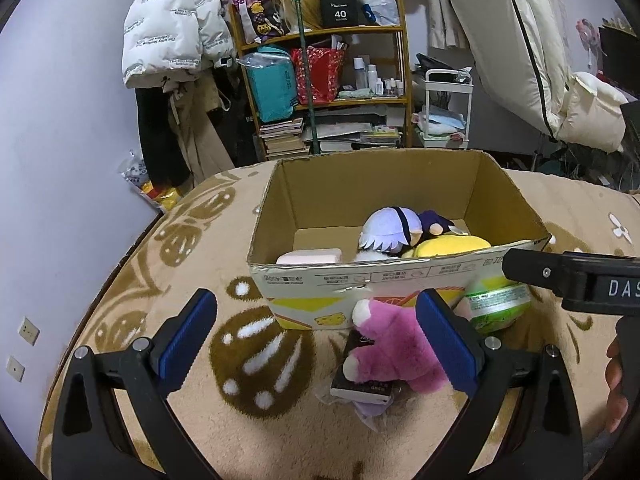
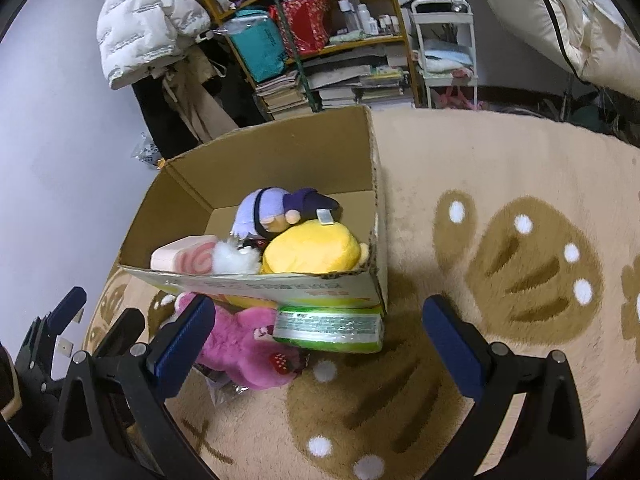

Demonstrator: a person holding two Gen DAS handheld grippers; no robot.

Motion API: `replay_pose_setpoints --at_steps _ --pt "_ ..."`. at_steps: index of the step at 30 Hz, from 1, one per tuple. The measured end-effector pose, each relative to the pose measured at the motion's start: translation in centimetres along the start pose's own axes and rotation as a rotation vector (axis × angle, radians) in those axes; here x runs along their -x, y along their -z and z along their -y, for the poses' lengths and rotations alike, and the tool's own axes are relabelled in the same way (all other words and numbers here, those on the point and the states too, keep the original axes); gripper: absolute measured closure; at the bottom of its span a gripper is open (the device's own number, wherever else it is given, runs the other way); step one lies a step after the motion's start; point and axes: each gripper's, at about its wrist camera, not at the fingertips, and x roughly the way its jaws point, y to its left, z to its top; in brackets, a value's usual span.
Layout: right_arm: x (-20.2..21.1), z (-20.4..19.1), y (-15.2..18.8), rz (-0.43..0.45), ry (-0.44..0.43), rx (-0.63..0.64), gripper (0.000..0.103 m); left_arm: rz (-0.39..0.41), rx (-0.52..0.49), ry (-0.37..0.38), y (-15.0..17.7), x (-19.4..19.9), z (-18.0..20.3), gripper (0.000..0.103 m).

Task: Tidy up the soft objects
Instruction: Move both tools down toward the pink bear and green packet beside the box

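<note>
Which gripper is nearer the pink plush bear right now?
Left. The left gripper is open with the pink plush bear just inside its right finger. The right gripper, also open, sits farther right, over the green tub.

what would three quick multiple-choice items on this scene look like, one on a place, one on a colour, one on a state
1. Where is the pink plush?
A. in the cardboard box
B. on the blanket in front of the box
C. on the shelf

2. What colour is the plush at the box's near right corner?
A. yellow
B. red
C. black

3. How is the left gripper?
A. shut on the pink plush
B. shut on nothing
C. open, holding nothing

Key: 1 B, it lies outside against the box's front wall; 2 A, both views show yellow; 3 C, its blue pads stand wide apart.
</note>
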Motion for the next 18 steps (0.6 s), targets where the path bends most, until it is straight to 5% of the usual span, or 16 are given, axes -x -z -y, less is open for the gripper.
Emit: replay_pose_setpoints --at_steps 18 --pt "-3.3 0.4 0.3 -0.111 0.005 -0.034 0.0 -0.041 -0.009 0.118 0.8 -2.3 1.2 0.004"
